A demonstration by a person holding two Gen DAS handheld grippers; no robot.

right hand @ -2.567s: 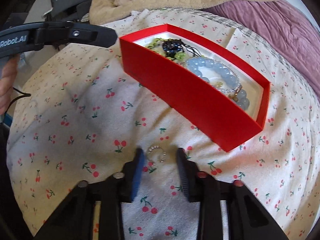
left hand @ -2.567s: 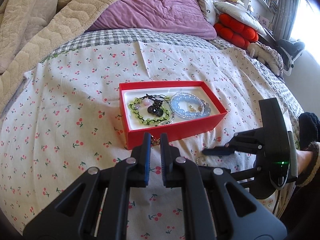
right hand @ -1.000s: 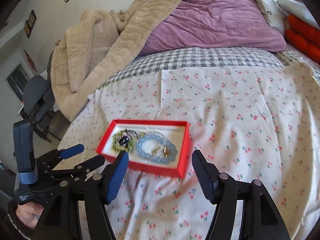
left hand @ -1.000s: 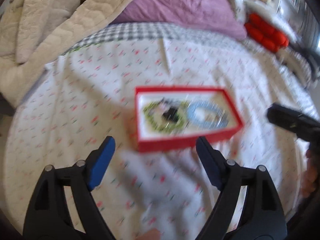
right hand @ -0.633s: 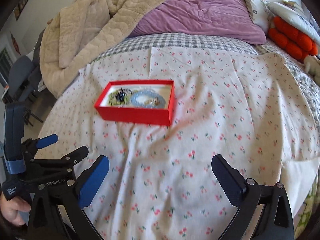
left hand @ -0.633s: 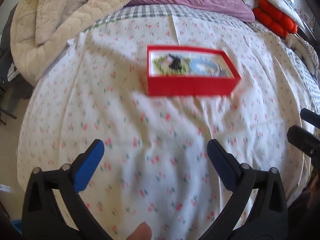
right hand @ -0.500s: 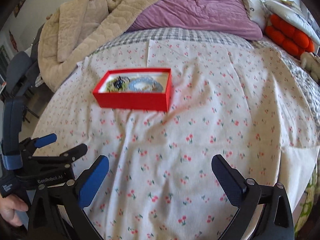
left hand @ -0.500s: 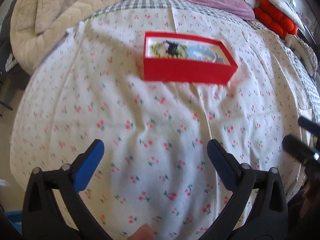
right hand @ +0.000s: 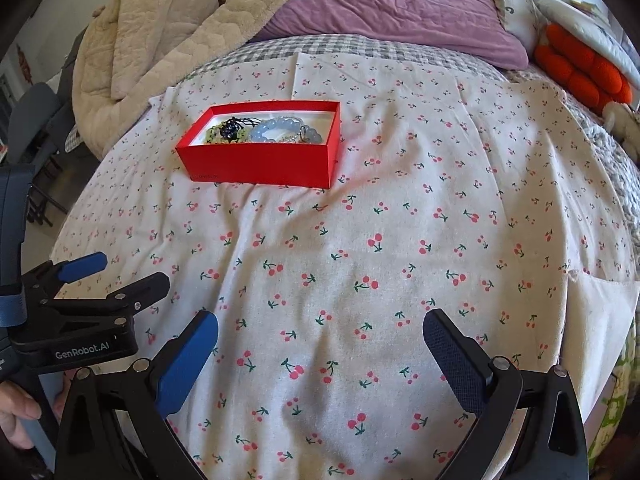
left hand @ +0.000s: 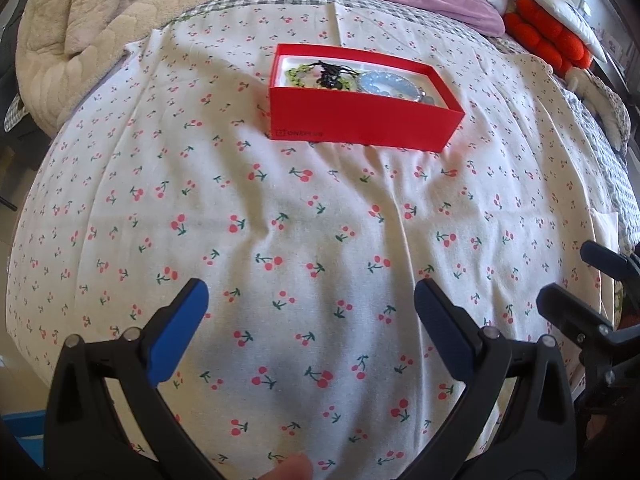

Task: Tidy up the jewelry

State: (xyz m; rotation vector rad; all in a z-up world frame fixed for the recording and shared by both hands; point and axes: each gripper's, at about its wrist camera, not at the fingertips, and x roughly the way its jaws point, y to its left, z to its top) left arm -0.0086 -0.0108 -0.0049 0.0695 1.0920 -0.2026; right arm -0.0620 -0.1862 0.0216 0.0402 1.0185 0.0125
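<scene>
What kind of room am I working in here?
Most likely a bedroom: the red box of jewelry sits on a bed spread with a cherry-print sheet, with a purple duvet and a beige quilted blanket piled at the far end.

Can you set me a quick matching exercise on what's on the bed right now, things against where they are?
Things:
1. red box
2. blue bead bracelet
3. beige blanket
4. orange cushion

Places:
A. inside the box, toward its right end
B. heaped at the far left of the bed
C. far right, by the pillows
D. on the cherry-print sheet, left of centre

Pairs: 1-D, 2-A, 3-B, 4-C
</scene>
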